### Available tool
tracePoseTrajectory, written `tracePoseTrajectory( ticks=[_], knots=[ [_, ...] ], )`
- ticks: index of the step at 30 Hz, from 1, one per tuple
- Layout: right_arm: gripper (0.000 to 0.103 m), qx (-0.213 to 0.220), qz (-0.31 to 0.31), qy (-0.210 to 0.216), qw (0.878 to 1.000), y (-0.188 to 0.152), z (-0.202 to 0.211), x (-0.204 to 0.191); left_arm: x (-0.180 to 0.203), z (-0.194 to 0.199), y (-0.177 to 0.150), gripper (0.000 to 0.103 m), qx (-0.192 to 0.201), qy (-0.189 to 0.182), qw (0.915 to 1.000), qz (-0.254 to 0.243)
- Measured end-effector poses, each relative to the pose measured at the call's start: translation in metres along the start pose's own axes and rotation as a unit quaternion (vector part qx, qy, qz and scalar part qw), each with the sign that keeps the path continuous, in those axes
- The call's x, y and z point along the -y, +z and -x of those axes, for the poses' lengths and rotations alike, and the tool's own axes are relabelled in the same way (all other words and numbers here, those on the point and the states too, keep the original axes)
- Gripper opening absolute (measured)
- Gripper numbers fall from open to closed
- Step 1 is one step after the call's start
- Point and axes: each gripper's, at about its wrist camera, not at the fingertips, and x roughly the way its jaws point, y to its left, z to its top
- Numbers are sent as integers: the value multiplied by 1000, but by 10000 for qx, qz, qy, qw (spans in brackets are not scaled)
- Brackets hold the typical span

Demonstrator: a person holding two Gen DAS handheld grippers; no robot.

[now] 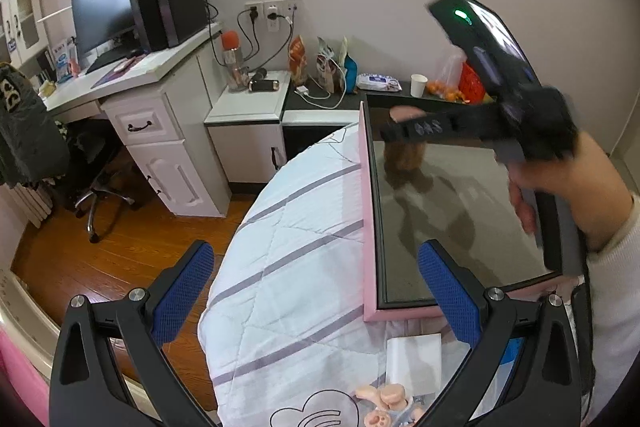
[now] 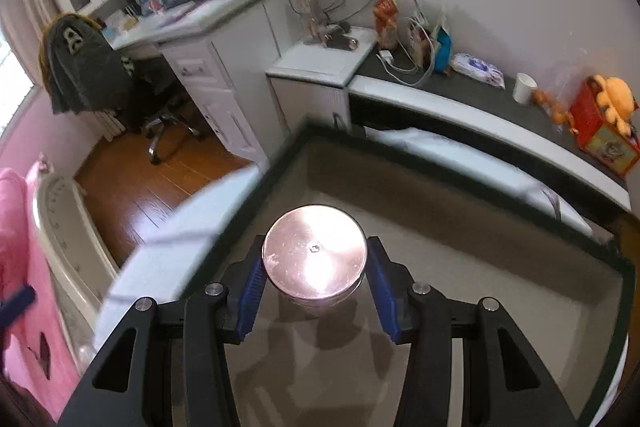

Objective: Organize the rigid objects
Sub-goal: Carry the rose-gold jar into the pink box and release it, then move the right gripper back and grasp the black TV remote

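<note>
My right gripper (image 2: 314, 277) is shut on a round jar with a shiny pink metal lid (image 2: 315, 257), held over a grey-topped tray table with a dark rim (image 2: 288, 151). In the left wrist view the same jar (image 1: 404, 151) looks brown under a pink lid, with the right gripper's black body (image 1: 480, 125) around it above the pink-framed table (image 1: 366, 211). My left gripper (image 1: 316, 297) is open and empty, hovering over the white striped quilt (image 1: 296, 267) beside the table's left edge.
A small pink rabbit figure (image 1: 386, 401) and a white box (image 1: 414, 355) lie on the quilt near me. A headboard shelf (image 2: 500, 107) holds a paper cup (image 2: 524, 87), wipes, snacks, oranges and a red box. A desk and a chair stand at left.
</note>
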Motion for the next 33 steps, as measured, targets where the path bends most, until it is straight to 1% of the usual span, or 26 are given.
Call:
tracePoseTrajectory(
  ticks=[2,5,10,12,13,14,15,16,17,19,21,24,26,29,33],
  knots=[
    [49,-55,79,-286,9995,10,-5,-1,1,-3,2,103,-2,-29,10000,-54],
    [49,-228,34,-213,9995,19,-18,0,3,-8,2,103,-30,-104,9999,-90],
    [49,-123,50,-230,9996,18,-20,-1,4,-14,-4,103,-144,-117,9998,-54],
    [50,-107,6,-188,9998,17,-19,0,7,-11,-5,103,-121,-92,9999,-51],
    [51,-78,-52,-149,9998,17,-16,2,8,-9,-6,103,-112,-99,9999,-59],
    [58,-72,-94,-135,9998,18,-14,3,9,-4,-7,103,-89,-109,9999,-67],
    [68,-1,-144,-146,9998,16,-7,3,10,1,-9,103,-51,-108,9999,-68],
    [73,96,-144,-170,9997,14,1,2,11,7,-11,103,-29,-87,9999,-70],
    [77,189,-135,-190,9996,12,10,2,11,11,-12,103,-5,-63,10000,-73],
    [77,304,-165,-193,9992,8,26,1,13,28,-18,103,103,-65,9999,-67],
    [77,414,-141,-251,9987,-4,51,-2,14,44,-25,103,178,-86,9998,-41],
    [79,622,-118,-329,9975,-30,94,-7,16,64,-36,103,251,-118,9996,-20],
    [79,801,-92,-319,9962,-53,122,-11,19,78,-46,103,328,-148,9993,33],
    [79,1038,-107,-351,9939,-100,163,-14,26,95,-63,103,348,-236,9991,58],
    [79,1131,-197,-370,9927,-152,193,-15,41,113,-87,103,349,-253,9991,-18]
  ],
)
